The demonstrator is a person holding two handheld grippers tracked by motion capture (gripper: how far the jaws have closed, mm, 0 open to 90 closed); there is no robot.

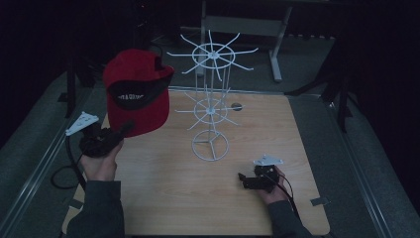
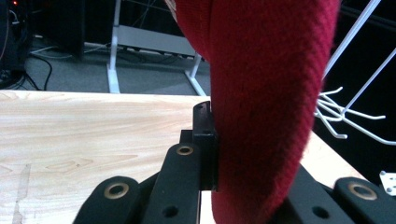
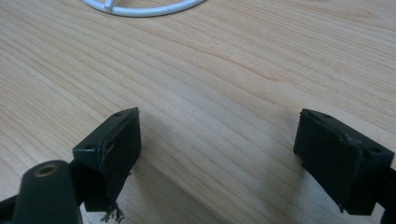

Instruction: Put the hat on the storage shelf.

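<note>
A red cap [image 1: 136,91] with a dark underside and white lettering is held up above the table's left side. My left gripper [image 1: 116,134] is shut on its brim from below. In the left gripper view the red fabric [image 2: 266,93] is pinched between the black jaws of the left gripper [image 2: 247,154], and the right jaw is mostly hidden behind it. A white wire hook rack [image 1: 212,99] with two tiers stands mid-table; its hooks [image 2: 345,116] show to the right of the cap. My right gripper [image 1: 243,179] rests open on the wood at the front right, nothing between its jaws [image 3: 233,144].
The wooden table [image 1: 163,198] has a small round hole [image 1: 236,106] behind the rack. The rack's base ring [image 3: 140,9] lies just ahead of the right gripper. A white desk frame [image 1: 275,44] stands on the grey floor beyond the table.
</note>
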